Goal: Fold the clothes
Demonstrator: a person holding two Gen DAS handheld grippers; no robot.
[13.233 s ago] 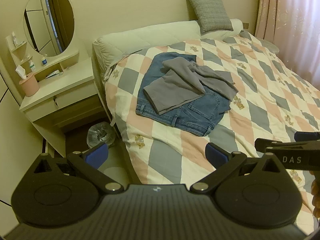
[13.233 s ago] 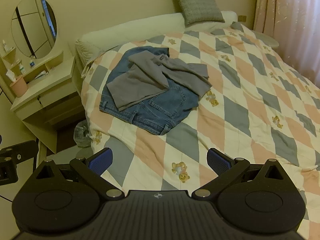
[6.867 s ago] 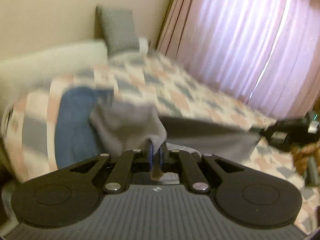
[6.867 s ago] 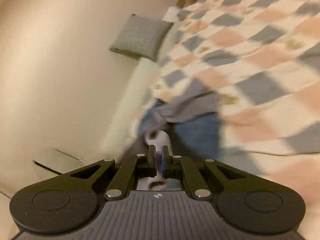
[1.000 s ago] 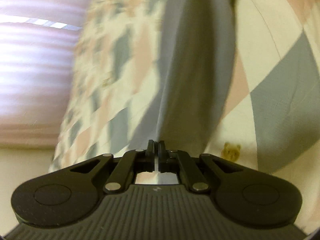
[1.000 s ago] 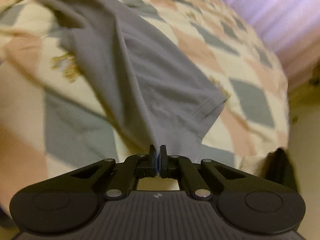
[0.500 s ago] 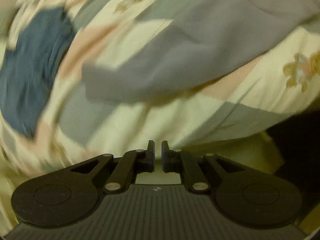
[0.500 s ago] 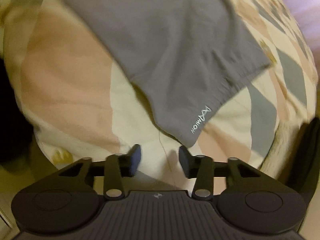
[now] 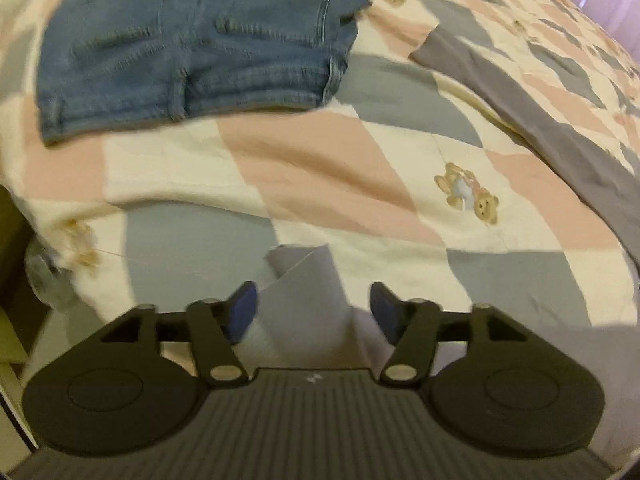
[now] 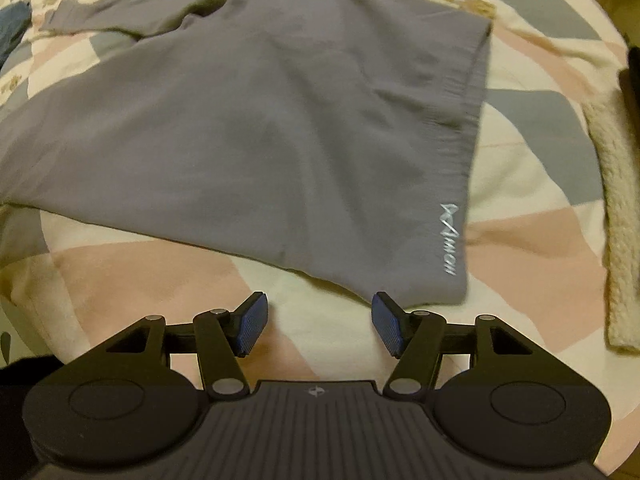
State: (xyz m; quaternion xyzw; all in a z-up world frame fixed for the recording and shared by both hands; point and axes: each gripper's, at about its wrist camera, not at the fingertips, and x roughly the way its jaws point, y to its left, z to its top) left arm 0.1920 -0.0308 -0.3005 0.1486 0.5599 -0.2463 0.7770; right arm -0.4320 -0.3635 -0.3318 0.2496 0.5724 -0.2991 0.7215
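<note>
A grey shirt [image 10: 260, 120] lies spread on the checked quilt [image 10: 132, 280], its hem with a white logo [image 10: 450, 240] nearest me. My right gripper [image 10: 320, 326] is open just short of the hem's near corner, with nothing between its fingers. In the left wrist view my left gripper [image 9: 314, 308] is open, and a pale grey cloth corner [image 9: 304, 276] stands up loose between its fingers. A strip of the grey shirt [image 9: 560, 132] runs along the right. Folded blue jeans [image 9: 192, 40] lie at the top left.
The quilt [image 9: 320, 160] drops off at the bed's left edge, where something pale and blurred [image 9: 44, 280] sits low on the floor. A white knitted edge [image 10: 616, 200] hangs at the right side of the bed. A sliver of jeans [image 10: 12, 28] shows far left.
Both grippers were shut on the shirt a second ago. They have opened wide and let it go, and the shirt now rests flat on the quilt.
</note>
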